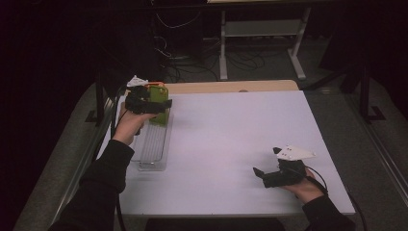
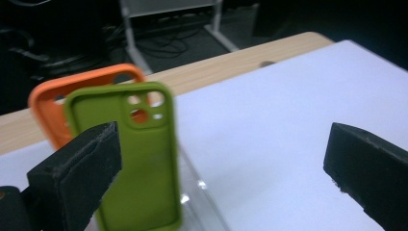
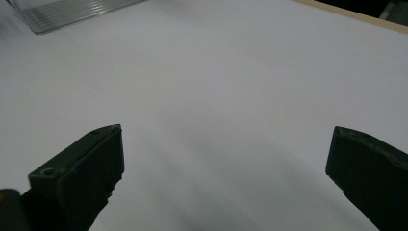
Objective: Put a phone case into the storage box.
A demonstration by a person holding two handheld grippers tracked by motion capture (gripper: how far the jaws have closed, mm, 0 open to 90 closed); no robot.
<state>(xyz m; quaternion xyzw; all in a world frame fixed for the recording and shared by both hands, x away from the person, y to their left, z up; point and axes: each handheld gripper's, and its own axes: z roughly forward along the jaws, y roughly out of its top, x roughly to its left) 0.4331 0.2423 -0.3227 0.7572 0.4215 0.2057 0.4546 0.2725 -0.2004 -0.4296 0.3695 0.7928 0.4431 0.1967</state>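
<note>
A green phone case (image 2: pixel 134 159) stands upright in a clear slotted rack (image 2: pixel 207 202), with an orange phone case (image 2: pixel 45 103) upright just behind it. In the high view the green case (image 1: pixel 161 115) and orange case (image 1: pixel 156 84) sit at the far end of the rack (image 1: pixel 153 144), on the left of the table. My left gripper (image 1: pixel 161 103) hovers at the cases, open. Its jaws stand wide apart in the left gripper view (image 2: pixel 221 163), and the green case is just beyond the left jaw, not clamped. My right gripper (image 1: pixel 266 161) rests open and holds nothing near the front right.
The white tabletop (image 1: pixel 231 144) has a wooden strip (image 1: pixel 231 86) along its far edge. The rack's near corner (image 3: pixel 62 12) lies far ahead of the right jaws. Beyond the table are metal stand legs (image 1: pixel 223 48) and floor cables.
</note>
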